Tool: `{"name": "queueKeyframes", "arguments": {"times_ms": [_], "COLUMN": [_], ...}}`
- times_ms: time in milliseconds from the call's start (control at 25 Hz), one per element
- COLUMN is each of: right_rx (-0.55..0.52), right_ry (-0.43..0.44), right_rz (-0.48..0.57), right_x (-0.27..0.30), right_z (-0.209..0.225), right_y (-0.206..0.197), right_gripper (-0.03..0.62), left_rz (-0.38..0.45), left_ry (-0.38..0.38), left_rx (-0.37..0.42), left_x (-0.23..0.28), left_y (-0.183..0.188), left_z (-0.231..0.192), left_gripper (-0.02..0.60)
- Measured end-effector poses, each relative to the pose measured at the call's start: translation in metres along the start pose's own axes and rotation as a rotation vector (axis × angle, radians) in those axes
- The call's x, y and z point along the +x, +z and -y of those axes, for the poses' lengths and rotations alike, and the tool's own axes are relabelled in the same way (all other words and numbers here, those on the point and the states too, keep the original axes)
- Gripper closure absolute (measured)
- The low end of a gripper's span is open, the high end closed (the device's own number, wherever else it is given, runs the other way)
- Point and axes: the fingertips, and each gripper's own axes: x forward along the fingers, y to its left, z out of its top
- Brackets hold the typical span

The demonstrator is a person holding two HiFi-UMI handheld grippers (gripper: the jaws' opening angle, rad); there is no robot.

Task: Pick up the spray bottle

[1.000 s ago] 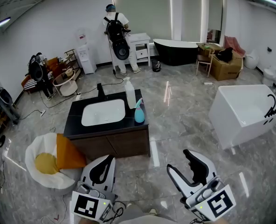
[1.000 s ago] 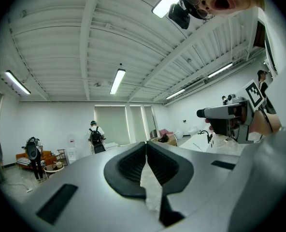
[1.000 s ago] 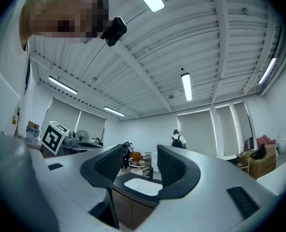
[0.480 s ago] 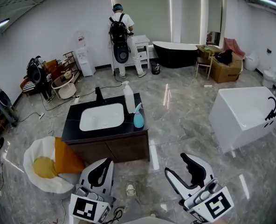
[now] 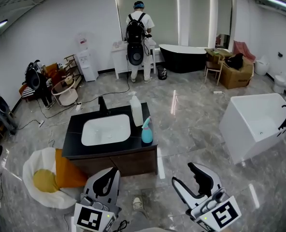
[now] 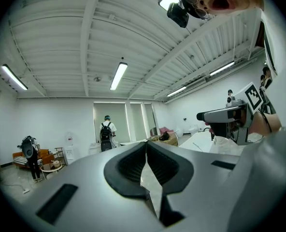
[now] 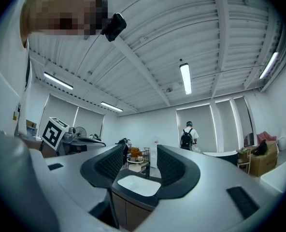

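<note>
The bottom edge cropped the left gripper point(image 5: 115, 170), pressed together, and the right gripper point(image 5: 182, 173), spread and empty. The spray bottle point(image 5: 146, 131) stood on the black vanity point(image 5: 76, 144).

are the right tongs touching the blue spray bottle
Apart. Head view shows a clear gap between the right tongs and the spray bottle on the vanity.

Glossy stone floor point(image 5: 193, 122), plastic spray bottle point(image 5: 146, 132)
</note>
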Motion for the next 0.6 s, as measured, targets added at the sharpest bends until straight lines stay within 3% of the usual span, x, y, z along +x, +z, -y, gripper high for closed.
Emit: {"name": "queueKeyframes", "arguments": {"times_ms": [280,440,600], "right_rx": [0.009,0.005,0.007], "right_ry": [-0.03,-0.07,-0.089], "right_rz": [-0.041,-0.077,-0.096], "right_x": [0.078,0.127,0.177], "right_z": [0.03,0.05,0.064], "right_y": [-0.02,-0.03,-0.043], "right_gripper": [0.35,0.35,0.35], "left_rz": [-0.018,-0.024,-0.025], "left_ry": [-0.031,-0.047,-0.067], "left_rx": [-0.016,0.042,0.036], "left_x": [0.06,0.092,0.124], "left_y": [-0.015,-0.026,-0.038], "left_z": [-0.062,-0.11,-0.152], "left_gripper": [0.554,0.554,0.554]}}
